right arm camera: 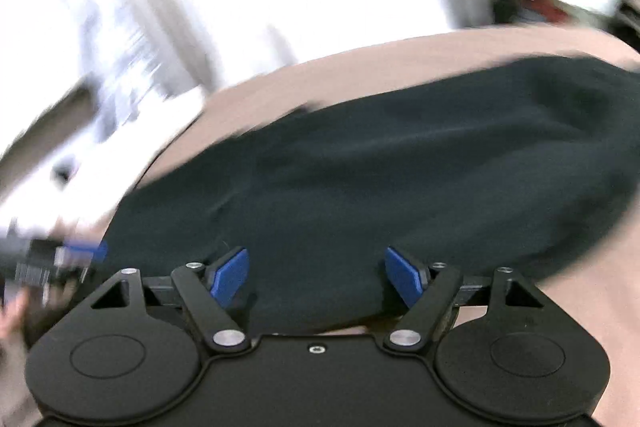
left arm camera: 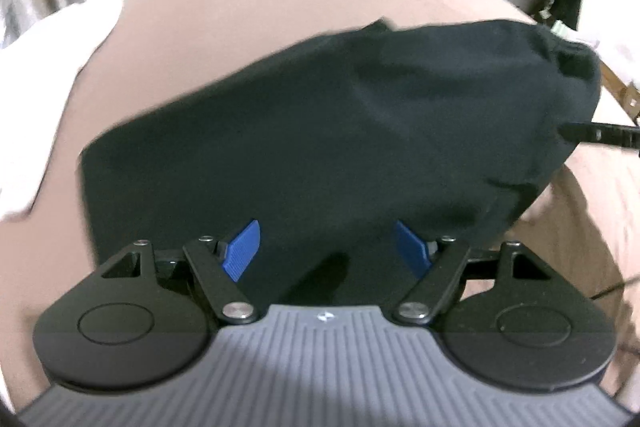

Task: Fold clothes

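1. Our left gripper (left arm camera: pixel 324 247) hangs released, jaws spread, nothing between them.
2. The dark garment (left arm camera: pixel 320 131) lies on the tan bed cover (left arm camera: pixel 240 15) just ahead of both grippers, long axis running left to right.
3. Our right gripper (right arm camera: pixel 318 277) is likewise released; neither looks clearly nearer.

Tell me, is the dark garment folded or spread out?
Folded, apparently: the dark garment lies as a compact block with straight edges on the tan surface. The layers cannot be seen.

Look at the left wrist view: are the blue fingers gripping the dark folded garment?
No: the left gripper's blue fingers stand apart above the dark folded garment, pinching nothing.
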The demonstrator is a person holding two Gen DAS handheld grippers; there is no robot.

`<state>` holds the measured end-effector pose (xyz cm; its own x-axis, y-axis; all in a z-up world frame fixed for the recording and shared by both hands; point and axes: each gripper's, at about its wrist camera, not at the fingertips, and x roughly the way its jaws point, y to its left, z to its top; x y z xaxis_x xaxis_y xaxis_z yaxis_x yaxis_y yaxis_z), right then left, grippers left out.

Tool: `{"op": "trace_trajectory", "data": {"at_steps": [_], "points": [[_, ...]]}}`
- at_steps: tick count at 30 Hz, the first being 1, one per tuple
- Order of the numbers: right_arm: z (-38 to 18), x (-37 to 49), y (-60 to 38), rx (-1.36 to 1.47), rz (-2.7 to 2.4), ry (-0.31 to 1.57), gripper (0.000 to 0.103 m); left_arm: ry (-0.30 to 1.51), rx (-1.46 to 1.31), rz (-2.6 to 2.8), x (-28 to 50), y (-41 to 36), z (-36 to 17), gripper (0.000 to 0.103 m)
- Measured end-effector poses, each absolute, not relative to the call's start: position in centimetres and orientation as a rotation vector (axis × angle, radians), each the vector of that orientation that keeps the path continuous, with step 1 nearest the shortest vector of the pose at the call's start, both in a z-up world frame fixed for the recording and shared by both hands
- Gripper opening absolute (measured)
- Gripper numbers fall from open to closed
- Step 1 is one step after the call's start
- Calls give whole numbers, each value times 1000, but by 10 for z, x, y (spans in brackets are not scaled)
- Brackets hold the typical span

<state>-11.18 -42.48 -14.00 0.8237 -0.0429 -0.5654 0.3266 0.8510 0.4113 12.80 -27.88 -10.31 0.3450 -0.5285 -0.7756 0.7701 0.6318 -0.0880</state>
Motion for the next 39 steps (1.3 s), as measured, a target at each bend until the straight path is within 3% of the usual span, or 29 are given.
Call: {"op": "trace_trajectory", "data": {"at_steps": [2,6,13,17,19,24,26,27,28,30,39], "points": [[-138,-131,-460,663,-269,551,79,960,378,-841,129,-308,-107,79],[-130,-158,-497,895,-314,505,79,1089,440,-800,135,-350,-114,78],[-143,-173,-529,862,-485,563,80,1012,384,-874,137,-350,-137,80],[-177,-175,-563,1098,-481,349,84,1000,349,-912,139,-335,-136,80],[-186,-169,-573,1159,-552,361,84,1010,335,-918,137,-328,-131,80],[-191,-129,-585,1008,-585,392,86,1037,240,-861,153,-315,-119,80],[-186,-114,-585,987,-578,374,76,1056,223,-740,164,-304,-111,80],[-178,-108,-581,932,-561,381,56,1044,242,-694,168,-300,-108,80],[-168,-102,-576,870,-547,388,44,1030,250,-663,172,-294,-104,80],[-138,-85,-547,644,-537,409,30,1000,231,-645,181,-277,-98,80],[-11,-27,-391,86,-217,348,25,1001,-113,-516,223,-175,-96,80]]}}
